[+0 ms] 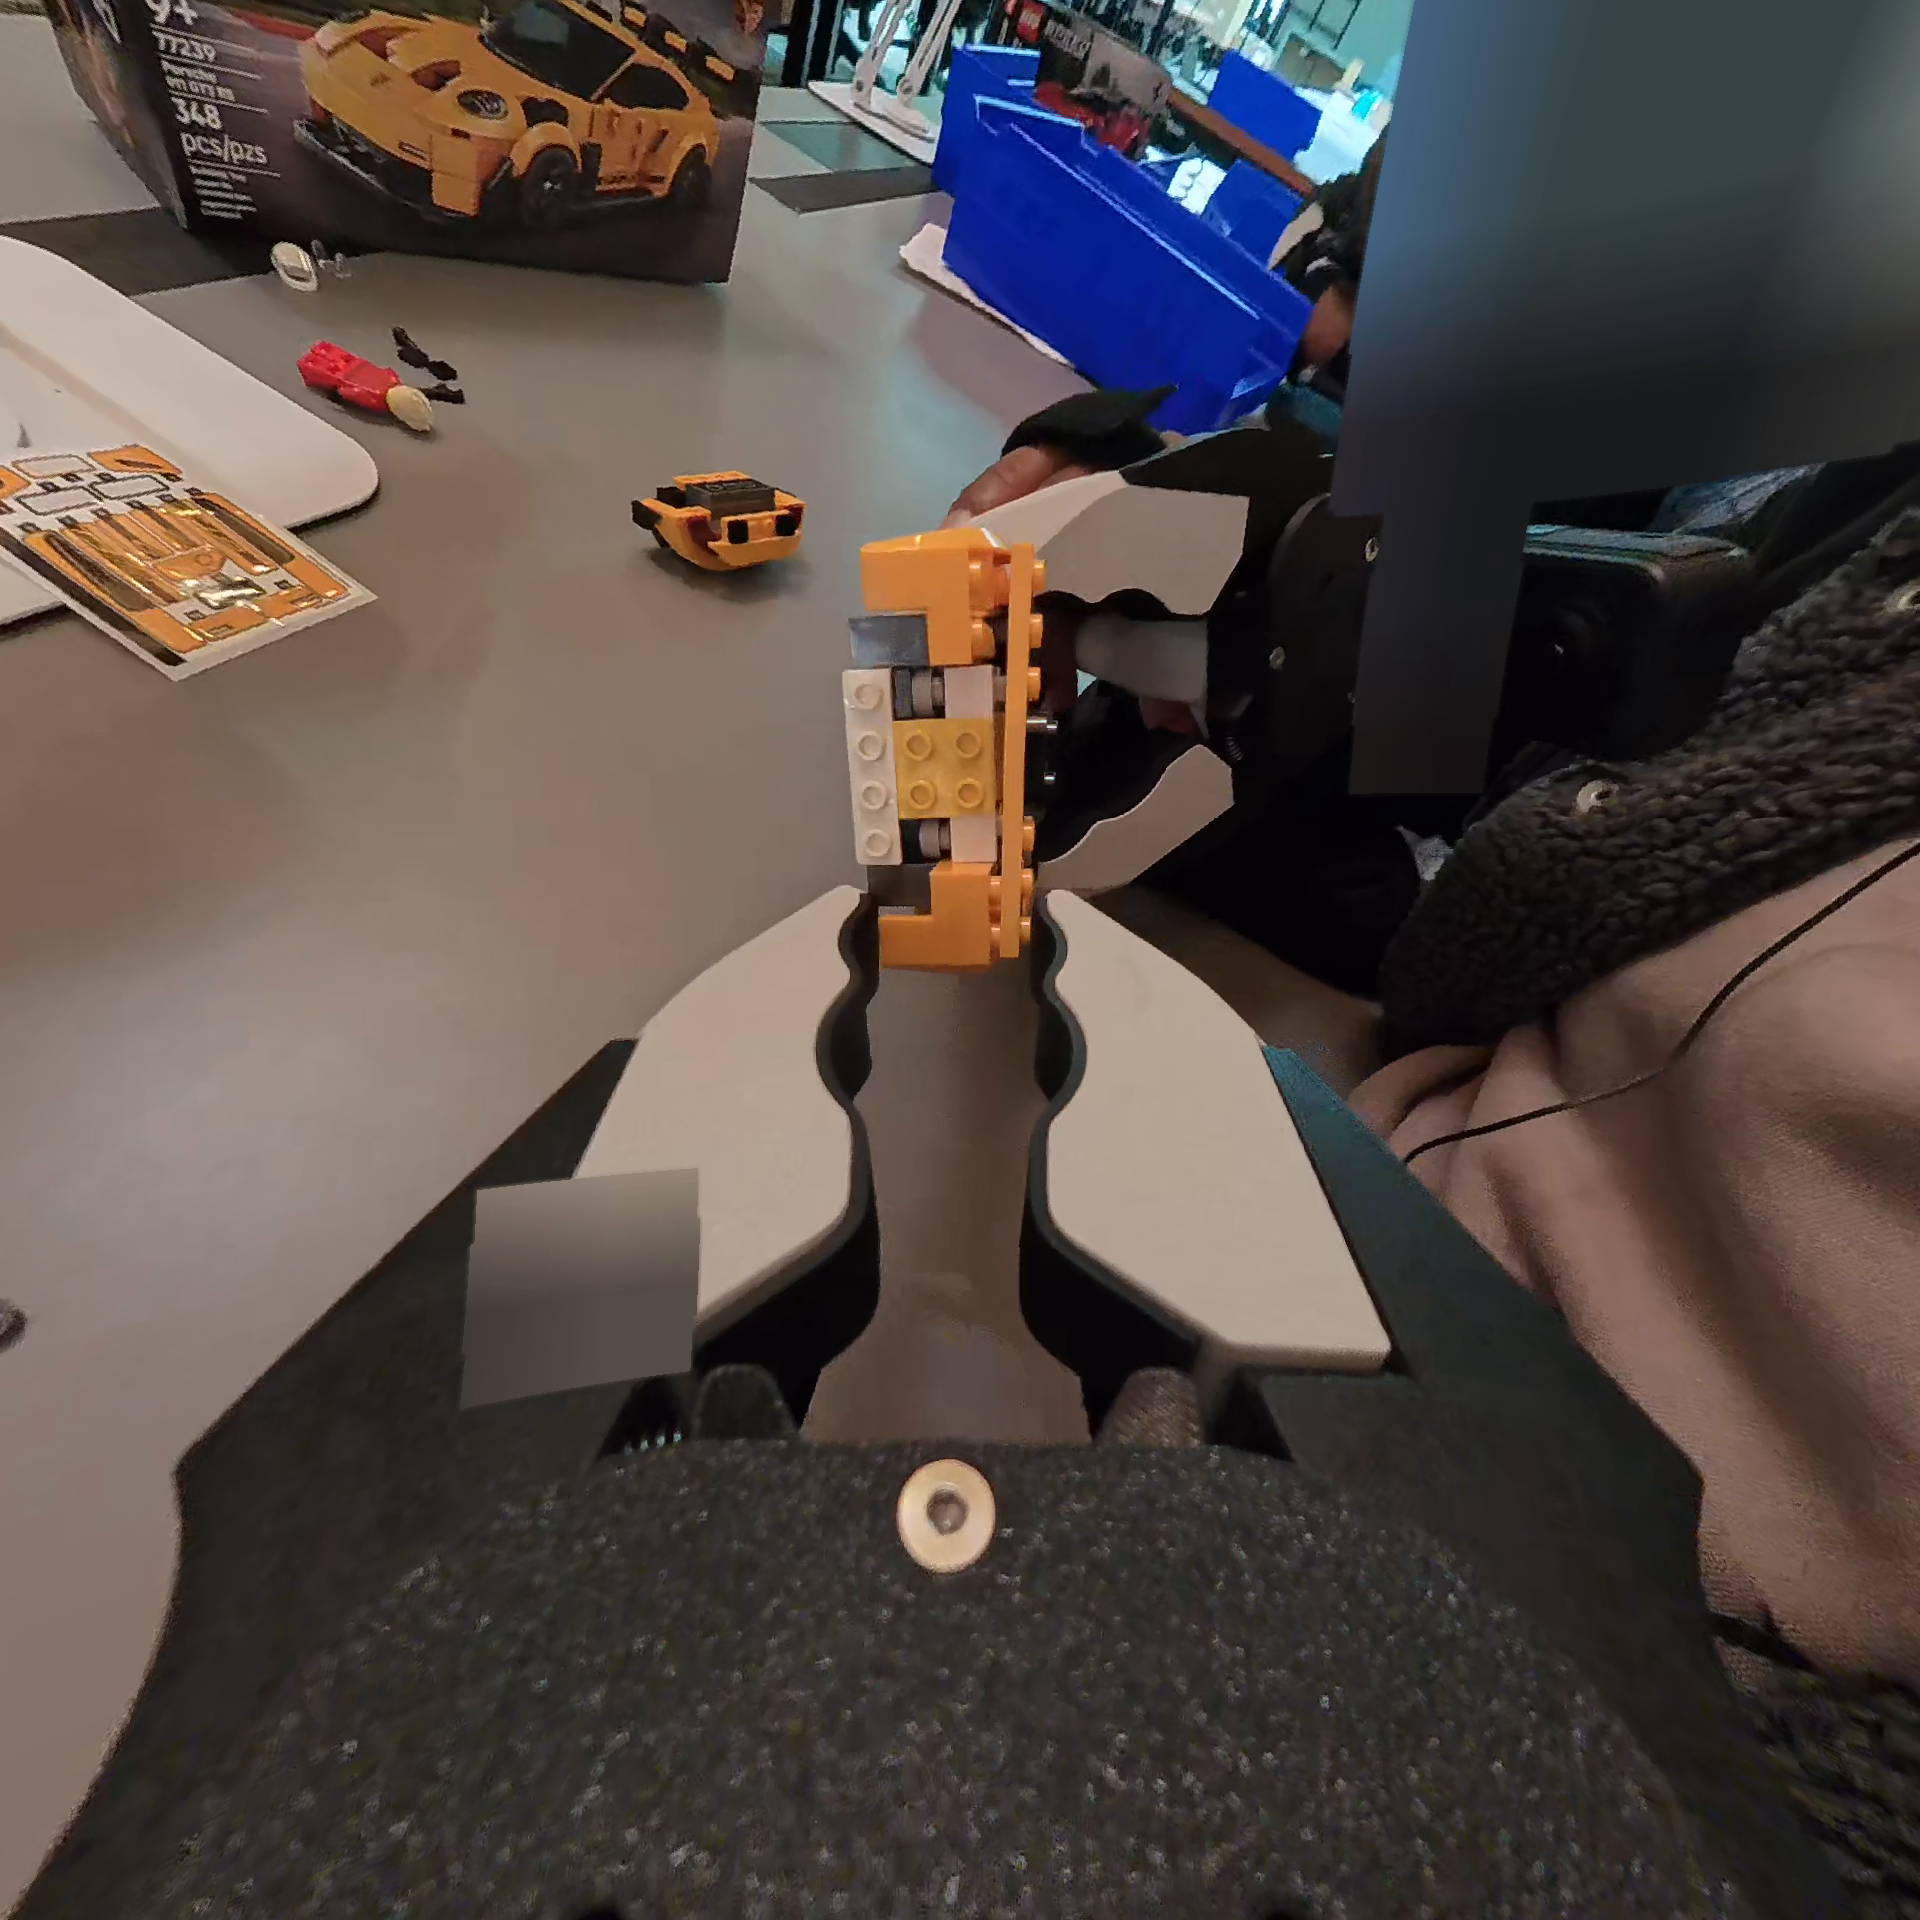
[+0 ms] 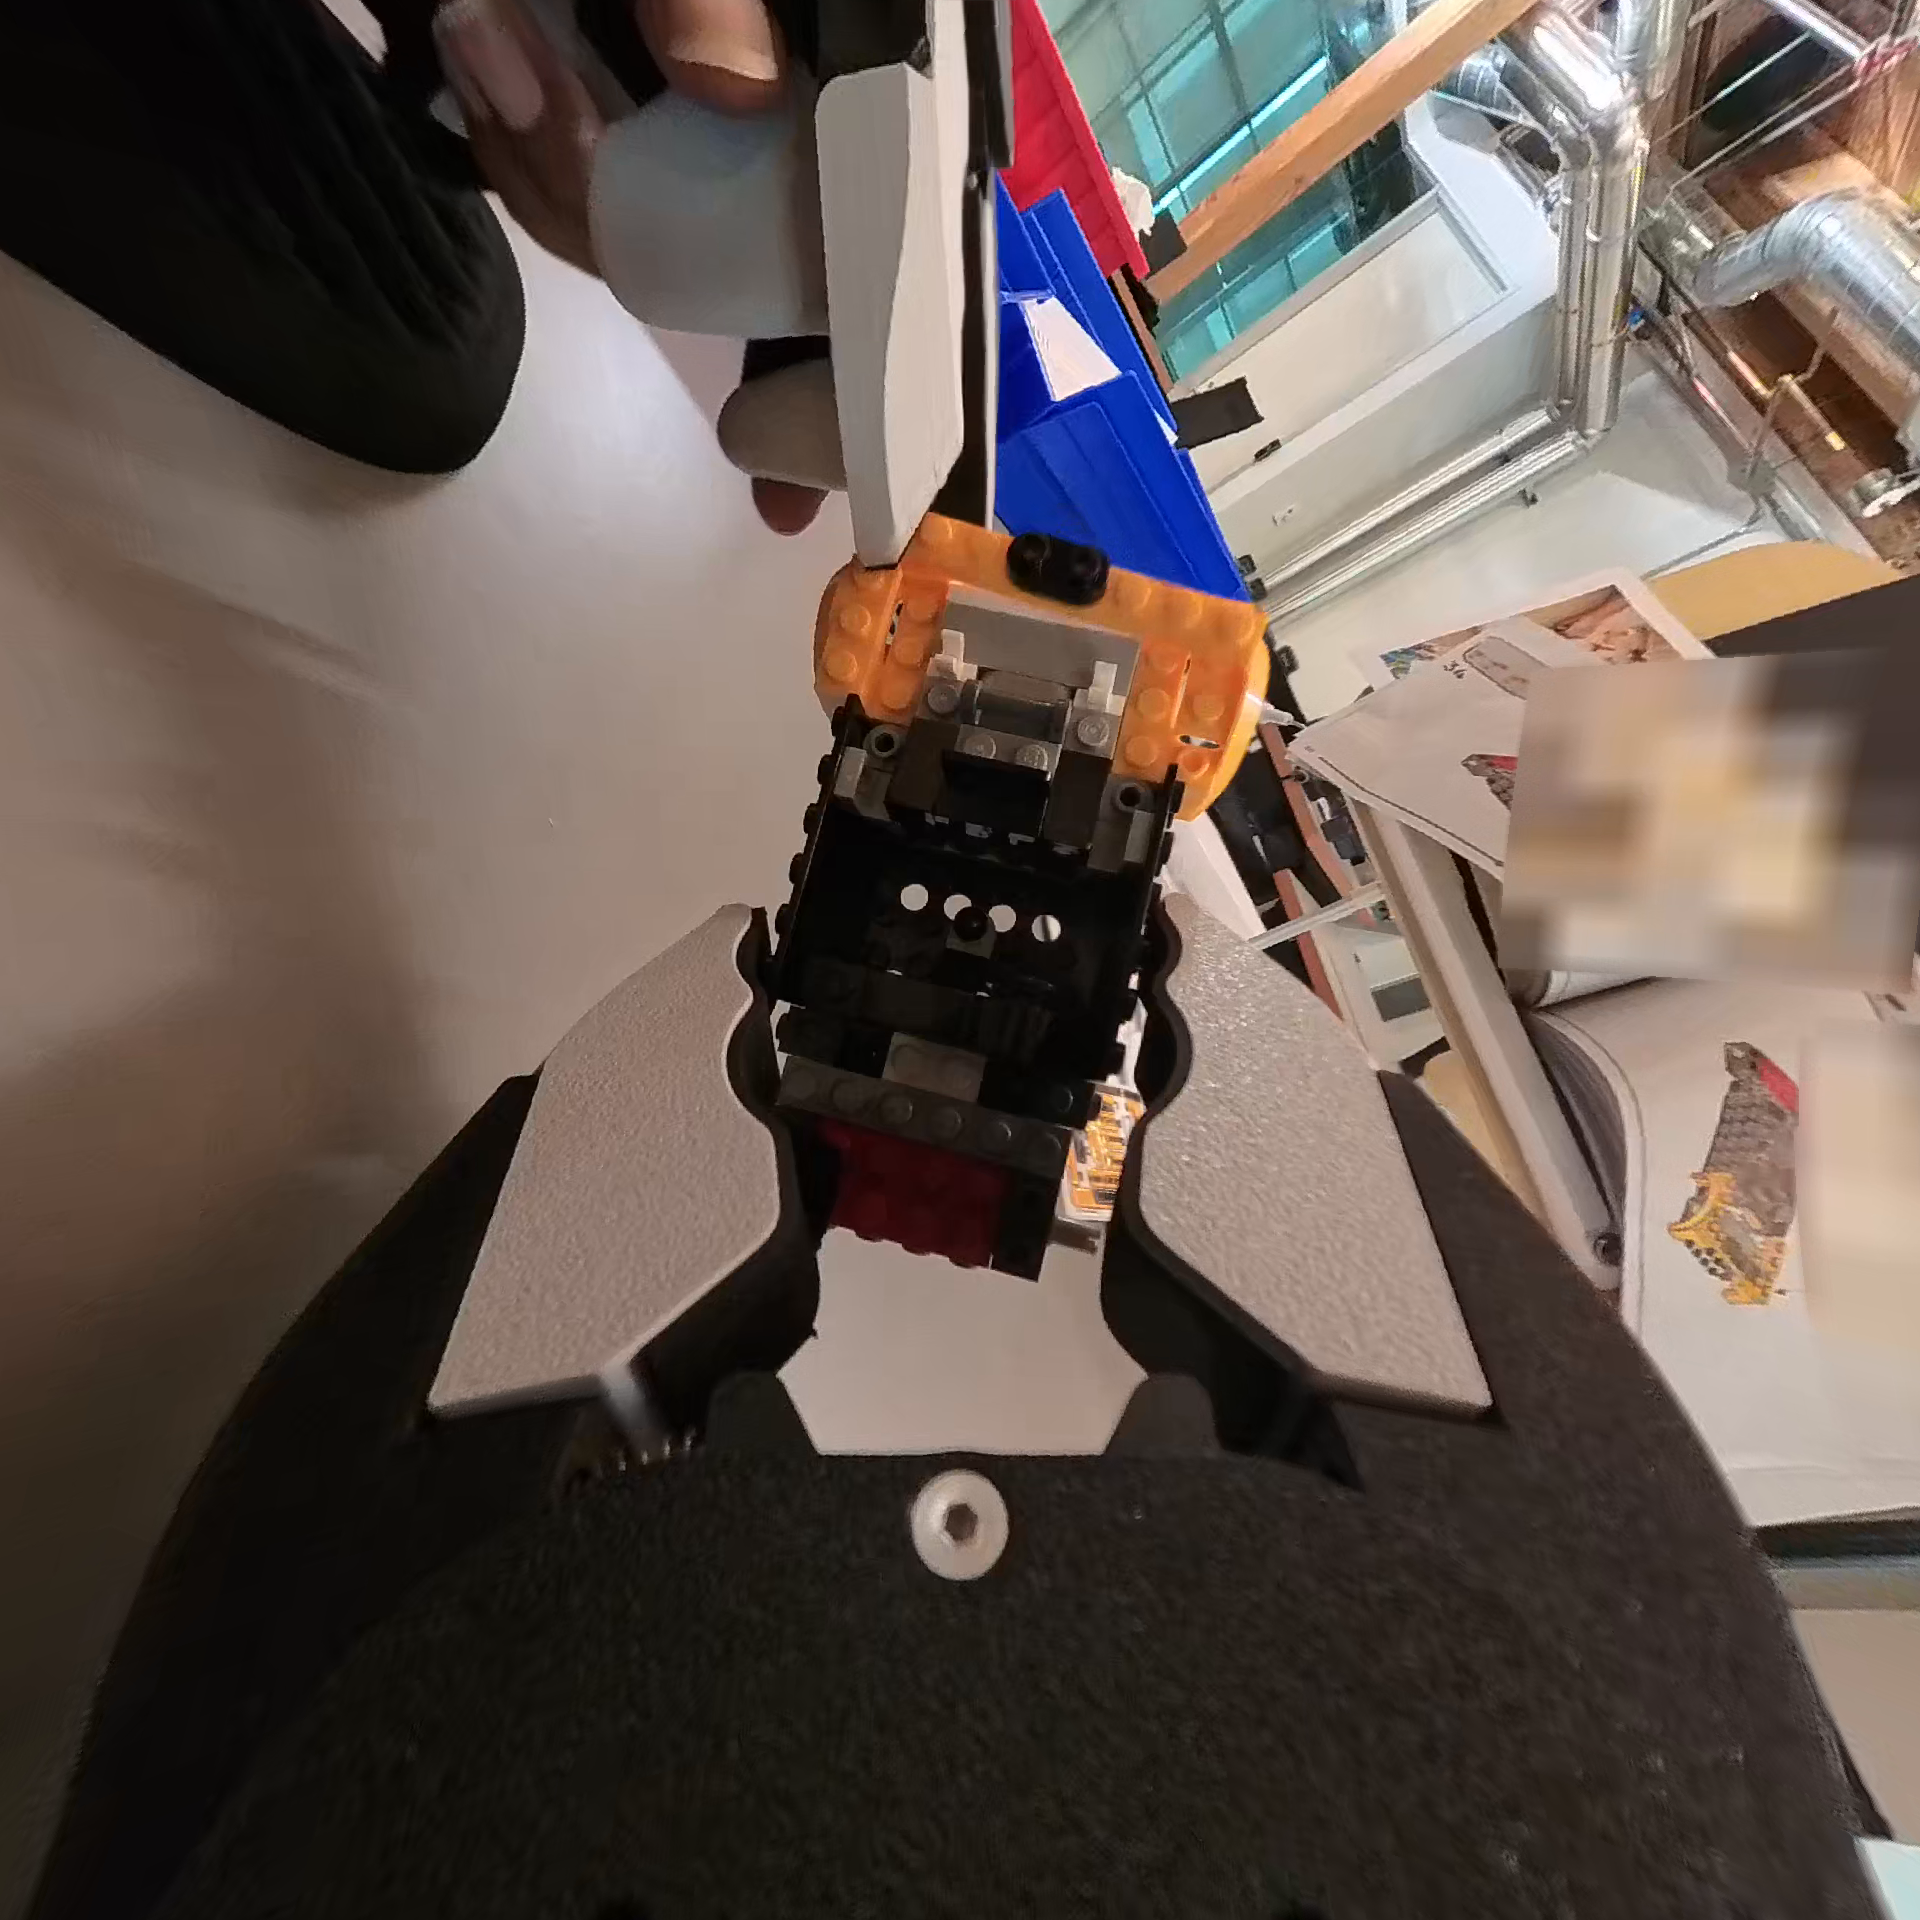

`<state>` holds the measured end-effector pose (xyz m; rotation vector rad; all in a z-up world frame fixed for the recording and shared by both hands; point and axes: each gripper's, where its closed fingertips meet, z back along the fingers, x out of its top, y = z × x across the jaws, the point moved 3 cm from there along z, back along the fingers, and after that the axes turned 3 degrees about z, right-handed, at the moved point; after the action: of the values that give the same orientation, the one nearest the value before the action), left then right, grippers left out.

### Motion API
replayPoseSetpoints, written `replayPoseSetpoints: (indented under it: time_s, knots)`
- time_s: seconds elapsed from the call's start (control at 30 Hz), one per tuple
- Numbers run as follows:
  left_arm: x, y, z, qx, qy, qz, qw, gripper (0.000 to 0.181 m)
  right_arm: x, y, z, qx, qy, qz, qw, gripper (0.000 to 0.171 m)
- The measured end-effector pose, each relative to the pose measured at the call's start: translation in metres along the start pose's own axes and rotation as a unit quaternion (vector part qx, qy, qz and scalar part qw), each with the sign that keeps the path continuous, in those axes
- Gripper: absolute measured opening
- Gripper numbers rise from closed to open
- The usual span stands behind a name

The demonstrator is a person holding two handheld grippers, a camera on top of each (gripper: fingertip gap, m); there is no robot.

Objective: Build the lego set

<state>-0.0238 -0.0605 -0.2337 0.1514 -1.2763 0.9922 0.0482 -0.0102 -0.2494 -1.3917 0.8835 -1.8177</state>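
Observation:
A part-built Lego car (image 1: pixel 940 748) is held upright above the grey table (image 1: pixel 468 831), between both grippers. It has an orange studded end, white and yellow plates and a black chassis (image 2: pixel 956 935) with a dark red block at the near end. My left gripper (image 1: pixel 954 914) is shut on the orange end. My right gripper (image 2: pixel 961 987) is shut on the black chassis. The right gripper's white fingers (image 1: pixel 1112 520) show behind the car in the left wrist view. One left finger (image 2: pixel 894 312) reaches down to the orange end (image 2: pixel 1039 623) in the right wrist view.
On the table lie a small orange sub-assembly (image 1: pixel 722 520), a red minifigure part (image 1: pixel 358 379), small black pieces (image 1: pixel 426 364), a sticker sheet (image 1: pixel 177 561) and a white tray (image 1: pixel 156 395). The set's box (image 1: pixel 416 125) and blue bins (image 1: pixel 1101 249) stand behind. An instruction booklet (image 2: pixel 1714 1195) lies open.

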Motion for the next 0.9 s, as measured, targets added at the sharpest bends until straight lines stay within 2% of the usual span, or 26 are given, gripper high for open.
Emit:
replayPoseSetpoints:
  time_s: [0.3,0.6,0.9]
  knots:
    - [0.0003,0.001,0.0005,-0.004,-0.011,0.027,1.0,0.027,0.0,-0.0022,0.0009,-0.006,-0.002,-0.002,1.0,0.067]
    - [-0.0012,0.0001,-0.0016,-0.033,-0.064,0.09,0.993,0.028,0.0007,-0.0032,0.0016,-0.003,-0.006,-0.016,1.0,0.066]
    - [-0.0081,-0.0001,-0.001,-0.052,-0.056,0.136,0.988,0.026,0.0023,0.001,0.0011,0.003,-0.004,0.002,1.0,0.067]
